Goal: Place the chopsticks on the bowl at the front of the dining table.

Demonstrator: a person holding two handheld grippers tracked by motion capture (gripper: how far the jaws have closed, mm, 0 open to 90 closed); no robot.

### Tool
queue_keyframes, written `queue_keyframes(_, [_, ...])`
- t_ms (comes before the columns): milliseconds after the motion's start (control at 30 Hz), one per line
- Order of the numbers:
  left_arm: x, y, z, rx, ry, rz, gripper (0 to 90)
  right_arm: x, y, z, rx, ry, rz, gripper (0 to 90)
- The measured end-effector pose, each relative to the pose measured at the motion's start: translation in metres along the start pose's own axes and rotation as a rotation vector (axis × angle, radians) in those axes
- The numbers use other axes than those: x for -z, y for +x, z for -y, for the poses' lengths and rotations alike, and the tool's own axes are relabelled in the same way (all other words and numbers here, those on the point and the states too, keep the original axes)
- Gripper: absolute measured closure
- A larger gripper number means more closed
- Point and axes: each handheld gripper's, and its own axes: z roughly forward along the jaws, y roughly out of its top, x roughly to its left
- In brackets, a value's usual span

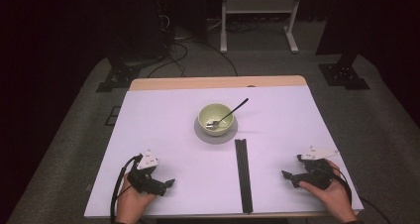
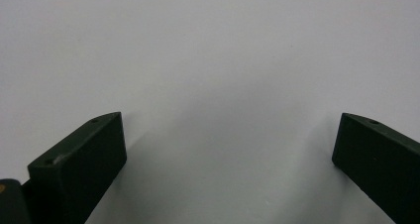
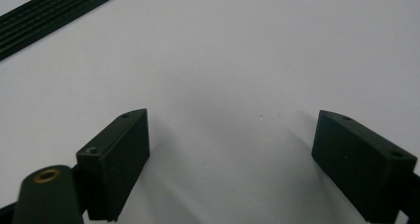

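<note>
On the white table, pretty much dead center, sits a pale green bowl on a small grey round saucer. A spoon rests inside the bowl, its scoop end down in the bottom and its dark handle leaning over the rim, pointing up toward the far right. Just in front of the saucer and a touch right, a long black ribbed strip lies flat, running straight back toward the near edge of the table.

The left gripper sits low at the near left, held in the person's left hand, jaws pointing right toward the strip. From its own camera the left gripper has both jaws spread wide with nothing but bare tabletop between them.

The right gripper is at the near right in the right hand, pointing left. Its own view shows the right gripper wide apart too, nothing held, with the strip crossing the upper left corner, well apart from the jaws.
</note>
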Motion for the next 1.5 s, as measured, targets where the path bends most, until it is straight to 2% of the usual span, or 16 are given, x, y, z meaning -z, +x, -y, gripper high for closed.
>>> queue_keyframes(233, [0.0, 0.0, 0.0, 0.001, 0.0, -0.001, 0.0, 0.001, -0.001, -0.001, 0.005, 0.008, -0.005, 13.3])
queue_keyframes(300, [0.0, 0.0, 0.0, -0.001, -0.001, -0.001, 0.0, 0.002, -0.001, -0.002, 0.01, 0.011, 0.008, 13.3])
queue_keyframes(633, [0.0, 0.0, 0.0, 0.001, -0.001, -0.001, 0.0, 0.005, -0.003, -0.008, 0.003, -0.022, 0.01, 13.3])
queue_keyframes(867, [0.0, 0.0, 0.0, 0.001, -0.001, 0.0, 0.0, 0.001, 0.003, -0.018, 0.013, -0.043, -0.016, 13.3])
queue_keyframes(1500, [0.0, 0.0, 0.0, 0.001, -0.001, 0.0, 0.0, -0.013, 0.022, -0.035, 0.048, -0.051, -0.074, 13.3])
